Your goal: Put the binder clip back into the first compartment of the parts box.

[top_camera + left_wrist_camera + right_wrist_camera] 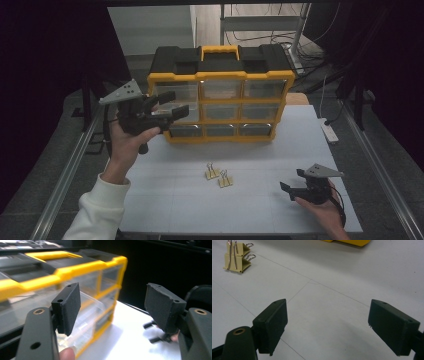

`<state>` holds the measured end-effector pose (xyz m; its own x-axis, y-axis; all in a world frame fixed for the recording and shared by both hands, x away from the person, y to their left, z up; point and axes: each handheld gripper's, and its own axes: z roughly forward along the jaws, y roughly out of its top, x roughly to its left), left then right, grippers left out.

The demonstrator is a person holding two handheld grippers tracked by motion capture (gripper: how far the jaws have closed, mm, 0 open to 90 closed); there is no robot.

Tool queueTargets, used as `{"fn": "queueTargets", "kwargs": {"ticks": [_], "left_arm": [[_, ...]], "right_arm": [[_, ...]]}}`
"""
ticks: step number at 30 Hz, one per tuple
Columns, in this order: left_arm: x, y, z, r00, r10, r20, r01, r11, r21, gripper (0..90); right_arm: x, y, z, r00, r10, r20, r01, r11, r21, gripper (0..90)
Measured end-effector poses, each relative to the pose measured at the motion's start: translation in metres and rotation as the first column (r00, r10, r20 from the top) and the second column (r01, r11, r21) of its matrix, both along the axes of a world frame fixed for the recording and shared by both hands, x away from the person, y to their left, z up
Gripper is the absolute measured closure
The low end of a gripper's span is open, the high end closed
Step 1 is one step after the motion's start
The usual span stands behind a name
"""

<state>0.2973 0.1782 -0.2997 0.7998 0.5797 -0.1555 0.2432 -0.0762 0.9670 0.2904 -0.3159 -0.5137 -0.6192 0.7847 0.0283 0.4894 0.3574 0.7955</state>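
Left gripper [172, 104] hanging wide open at the drawer cabinet's [220, 102] left column, gripping nothing.

The left gripper is being held up at the far left of the table [165, 200], its jaws spread wide just in front of the cabinet's clear drawers, with one drawer [87, 312] standing pulled out beside the left jaw; whether a pad is touching it cannot be told. The right gripper [295, 181] is resting near the right edge, jaws likewise wide apart and empty over bare tabletop. Counting: one yellow-and-black cabinet with nine drawers in three rows of three, two binder clips [219, 176] lying side by side mid-table, two grippers.
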Motion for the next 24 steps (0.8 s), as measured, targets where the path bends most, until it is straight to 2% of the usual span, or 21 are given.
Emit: {"fn": "queueTargets", "kwargs": {"ticks": [9, 13, 15, 16, 17, 18, 19, 22, 24], "left_arm": [[-0.02, -0.006, -0.025, 0.997, -0.055, -0.054, 0.057, 0.9981, 0.024, 28.3], [-0.023, -0.013, -0.04, 0.9951, -0.065, -0.075, 0.07, 0.9957, 0.062, 28.3], [-0.023, -0.018, -0.05, 0.9935, -0.07, -0.09, 0.078, 0.9932, 0.087, 28.3], [-0.023, -0.018, -0.05, 0.9935, -0.07, -0.09, 0.078, 0.9932, 0.087, 28.3], [-0.022, -0.022, -0.059, 0.9918, -0.071, -0.106, 0.084, 0.99, 0.114, 28.2], [-0.022, -0.022, -0.059, 0.9918, -0.071, -0.106, 0.084, 0.99, 0.114, 28.2], [-0.019, -0.026, -0.069, 0.9892, -0.073, -0.127, 0.089, 0.9877, 0.128, 28.2], [-0.014, -0.031, -0.083, 0.9847, -0.064, -0.162, 0.088, 0.9854, 0.146, 28.1], [-0.01, -0.035, -0.093, 0.9829, -0.046, -0.178, 0.079, 0.9801, 0.182, 28.1]], "right_arm": [[0.0, 0.001, 0.0, 1.0, 0.003, -0.001, -0.003, 1.0, 0.001, 16.0], [0.0, 0.001, 0.0, 1.0, 0.002, -0.005, -0.002, 1.0, 0.002, 16.0], [0.0, 0.001, 0.0, 1.0, 0.003, -0.005, -0.003, 1.0, 0.0, 16.0], [0.0, 0.001, 0.0, 1.0, 0.003, -0.005, -0.003, 1.0, 0.001, 16.0], [0.0, 0.001, 0.0, 1.0, 0.002, -0.004, -0.002, 1.0, 0.001, 16.0], [0.0, 0.001, 0.0, 1.0, 0.003, -0.001, -0.003, 1.0, 0.0, 16.0], [0.0, 0.001, 0.0, 1.0, 0.002, -0.001, -0.002, 1.0, 0.0, 16.0], [0.0, 0.001, 0.0, 1.0, 0.003, 0.0, -0.003, 1.0, 0.0, 16.0], [0.0, 0.001, 0.0, 1.0, 0.002, -0.001, -0.002, 1.0, 0.0, 16.0]]}}
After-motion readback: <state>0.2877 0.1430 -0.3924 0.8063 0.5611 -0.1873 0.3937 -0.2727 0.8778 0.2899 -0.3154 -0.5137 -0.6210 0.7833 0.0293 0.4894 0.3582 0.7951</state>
